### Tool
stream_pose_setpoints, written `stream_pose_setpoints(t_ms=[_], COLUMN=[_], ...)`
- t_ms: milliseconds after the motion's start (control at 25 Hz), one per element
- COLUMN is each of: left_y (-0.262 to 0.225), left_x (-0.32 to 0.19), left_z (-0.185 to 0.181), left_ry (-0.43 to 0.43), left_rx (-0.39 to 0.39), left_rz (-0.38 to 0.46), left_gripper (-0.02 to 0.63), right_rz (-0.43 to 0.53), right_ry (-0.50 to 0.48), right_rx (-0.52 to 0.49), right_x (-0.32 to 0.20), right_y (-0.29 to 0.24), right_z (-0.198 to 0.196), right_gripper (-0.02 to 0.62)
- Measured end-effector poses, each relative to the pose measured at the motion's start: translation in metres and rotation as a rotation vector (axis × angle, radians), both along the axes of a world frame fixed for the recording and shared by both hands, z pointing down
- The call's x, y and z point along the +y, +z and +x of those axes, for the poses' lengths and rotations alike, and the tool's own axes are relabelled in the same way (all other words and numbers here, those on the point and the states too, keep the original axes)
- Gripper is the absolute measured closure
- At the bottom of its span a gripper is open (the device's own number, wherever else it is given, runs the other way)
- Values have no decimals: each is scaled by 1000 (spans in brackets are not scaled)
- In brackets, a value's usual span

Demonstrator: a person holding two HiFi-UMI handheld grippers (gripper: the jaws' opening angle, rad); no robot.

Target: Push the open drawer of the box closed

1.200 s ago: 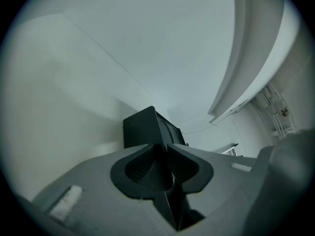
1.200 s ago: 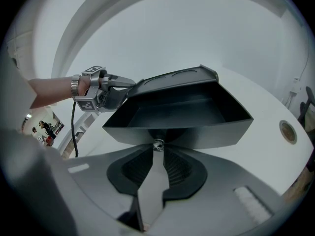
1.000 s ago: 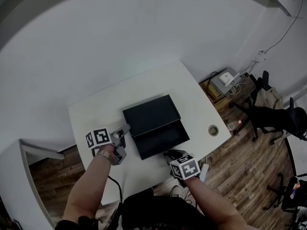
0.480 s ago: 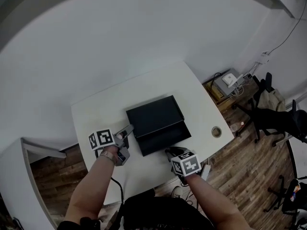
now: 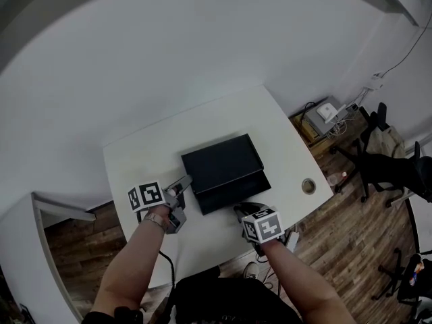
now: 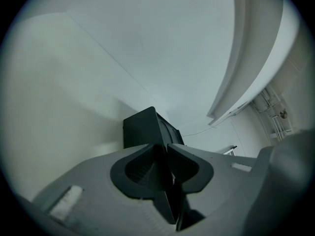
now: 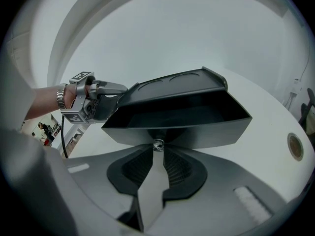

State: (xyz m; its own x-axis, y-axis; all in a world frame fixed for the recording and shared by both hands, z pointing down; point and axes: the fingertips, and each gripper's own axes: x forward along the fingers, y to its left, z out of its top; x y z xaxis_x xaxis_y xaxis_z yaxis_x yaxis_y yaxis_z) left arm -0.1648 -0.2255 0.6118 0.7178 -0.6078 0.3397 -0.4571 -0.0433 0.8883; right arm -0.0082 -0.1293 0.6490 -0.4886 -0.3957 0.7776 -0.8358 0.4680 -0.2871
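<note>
Head view shows the white worktop (image 5: pixel 148 160) with the black box (image 5: pixel 223 157) at mid-frame. Its drawer (image 5: pixel 236 193) is pulled out toward the lower edge of the frame. The left gripper (image 5: pixel 183 181) sits at the box's left side, and the right gripper (image 5: pixel 244 210) is just below the drawer front.

Left gripper view has its 2 jaws drawn together with nothing between them. A corner of the box rises just beyond the tips.

Right gripper view looks at the drawer's front face, which fills mid-frame under the box's lid. The 2 jaws are closed to a point, with their tips at a small metal knob (image 7: pixel 158 143) in the middle of that face. Whether they pinch it cannot be told.

The box looks light and stiff, and it would probably slide on the smooth worktop. The push likely belongs square on the drawer front by the knob, with the left gripper steadying the body.
</note>
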Motion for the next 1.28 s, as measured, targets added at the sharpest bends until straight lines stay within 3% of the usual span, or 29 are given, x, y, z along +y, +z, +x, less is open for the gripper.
stream_pose_setpoints(t_ms=[1280], left_y=[0], left_x=[0], left_z=[1], left_ry=[-7], left_rx=[29], left_rz=[4], left_gripper=[509], right_rz=[2], right_ry=[8], right_rx=[20], right_x=[-44], right_y=[1], right_z=[-15], right_gripper=[526])
